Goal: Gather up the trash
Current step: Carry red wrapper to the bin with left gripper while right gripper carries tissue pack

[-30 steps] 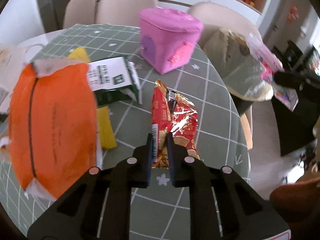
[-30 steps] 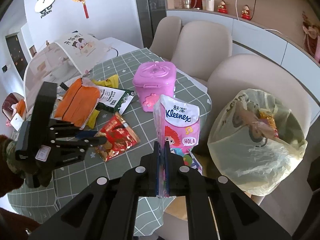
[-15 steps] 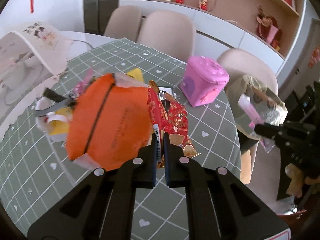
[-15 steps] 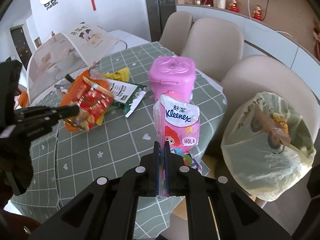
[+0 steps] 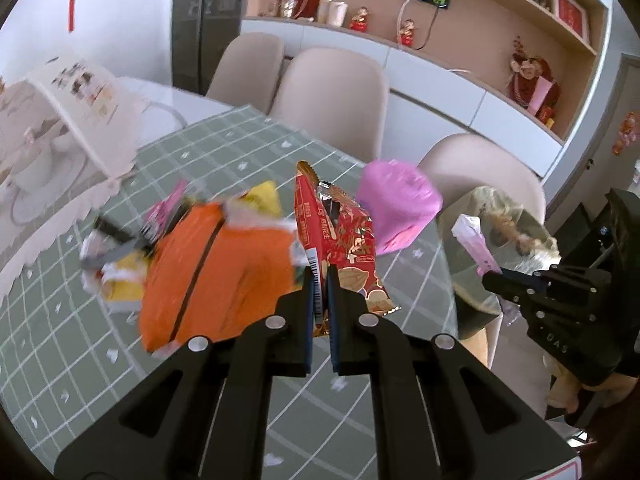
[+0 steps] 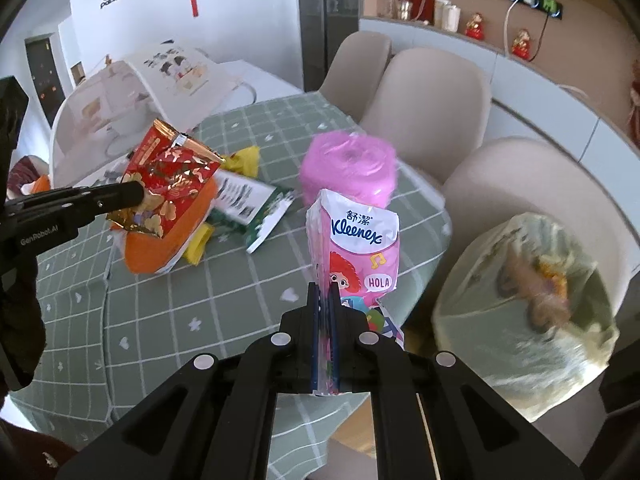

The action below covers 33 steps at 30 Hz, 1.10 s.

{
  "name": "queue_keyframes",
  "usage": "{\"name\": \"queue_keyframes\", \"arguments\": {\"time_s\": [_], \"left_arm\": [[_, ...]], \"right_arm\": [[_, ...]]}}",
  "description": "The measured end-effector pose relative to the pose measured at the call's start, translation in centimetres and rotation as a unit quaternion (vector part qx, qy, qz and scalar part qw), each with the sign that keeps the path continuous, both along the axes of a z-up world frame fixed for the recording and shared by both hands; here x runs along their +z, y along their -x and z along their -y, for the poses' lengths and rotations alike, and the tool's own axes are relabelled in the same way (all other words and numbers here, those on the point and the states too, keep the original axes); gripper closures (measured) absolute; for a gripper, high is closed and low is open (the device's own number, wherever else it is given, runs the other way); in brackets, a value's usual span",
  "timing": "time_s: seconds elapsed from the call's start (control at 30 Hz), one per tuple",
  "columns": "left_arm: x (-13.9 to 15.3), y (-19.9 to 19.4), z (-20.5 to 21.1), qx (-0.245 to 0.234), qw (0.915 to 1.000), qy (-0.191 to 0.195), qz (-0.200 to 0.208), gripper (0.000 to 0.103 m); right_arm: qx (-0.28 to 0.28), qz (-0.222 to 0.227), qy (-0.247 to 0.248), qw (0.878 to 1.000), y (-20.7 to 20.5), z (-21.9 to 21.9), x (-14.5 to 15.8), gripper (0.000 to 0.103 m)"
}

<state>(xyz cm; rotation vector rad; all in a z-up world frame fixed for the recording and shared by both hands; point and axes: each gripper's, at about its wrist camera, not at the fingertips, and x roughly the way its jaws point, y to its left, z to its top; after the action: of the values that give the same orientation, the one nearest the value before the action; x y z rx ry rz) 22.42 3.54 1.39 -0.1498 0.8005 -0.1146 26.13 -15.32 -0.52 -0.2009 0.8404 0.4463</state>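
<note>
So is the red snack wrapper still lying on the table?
No, the left gripper holds the red snack wrapper up above the table.

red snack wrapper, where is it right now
The red snack wrapper is pinched in the left tool, lifted above the orange packet at the table's left side in the right wrist view.

You've got the red snack wrapper (image 5: 340,248) up off the surface (image 5: 248,148) now, where a second ago it lay flat beside the orange packet (image 5: 216,272). Your left tool (image 5: 320,288) pinches its lower edge, jaws tight after that last squeeze, and it hangs in the air above the orange packet. From the right wrist view, your left tool (image 6: 138,196) sits higher and nearer the middle.
</note>
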Motion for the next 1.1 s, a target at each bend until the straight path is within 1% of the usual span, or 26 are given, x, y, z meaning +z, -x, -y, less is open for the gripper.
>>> {"name": "queue_keyframes", "arguments": {"time_s": [0.17, 0.23, 0.33, 0.5, 0.67, 0.87, 1.0, 1.1], "left_arm": [[2.3, -2.6, 3.8, -0.034, 0.9991, 0.001, 0.024, 0.097], [3.0, -3.6, 5.3, -0.046, 0.9985, 0.002, 0.030, 0.097], [3.9, -5.6, 8.6, -0.075, 0.9965, 0.007, 0.036, 0.097], [4.4, -8.3, 13.8, -0.116, 0.9925, 0.014, 0.035, 0.097], [3.4, -11.5, 19.4, -0.150, 0.9883, 0.026, 0.013, 0.097], [0.7, -14.4, 25.4, -0.179, 0.9833, 0.021, -0.022, 0.097], [-0.8, -16.1, 28.1, -0.189, 0.9810, 0.016, -0.041, 0.097], [-1.9, -17.1, 29.4, -0.192, 0.9798, 0.013, -0.053, 0.097]], "right_arm": [[-0.037, 0.026, -0.003, 0.999, -1.6, 3.8, 2.3, 0.096], [-0.057, 0.039, -0.003, 0.998, -2.6, 6.1, 3.4, 0.096], [-0.083, 0.055, -0.001, 0.995, -3.5, 9.2, 4.7, 0.096], [-0.118, 0.070, 0.003, 0.990, -5.2, 14.1, 5.7, 0.096], [-0.141, 0.073, 0.006, 0.987, -7.1, 18.2, 5.5, 0.096], [-0.161, 0.053, -0.007, 0.985, -9.8, 22.8, 3.7, 0.096], [-0.163, 0.035, -0.012, 0.986, -11.2, 24.6, 2.1, 0.096], [-0.161, 0.026, -0.015, 0.987, -12.1, 25.5, 1.1, 0.096]]}}
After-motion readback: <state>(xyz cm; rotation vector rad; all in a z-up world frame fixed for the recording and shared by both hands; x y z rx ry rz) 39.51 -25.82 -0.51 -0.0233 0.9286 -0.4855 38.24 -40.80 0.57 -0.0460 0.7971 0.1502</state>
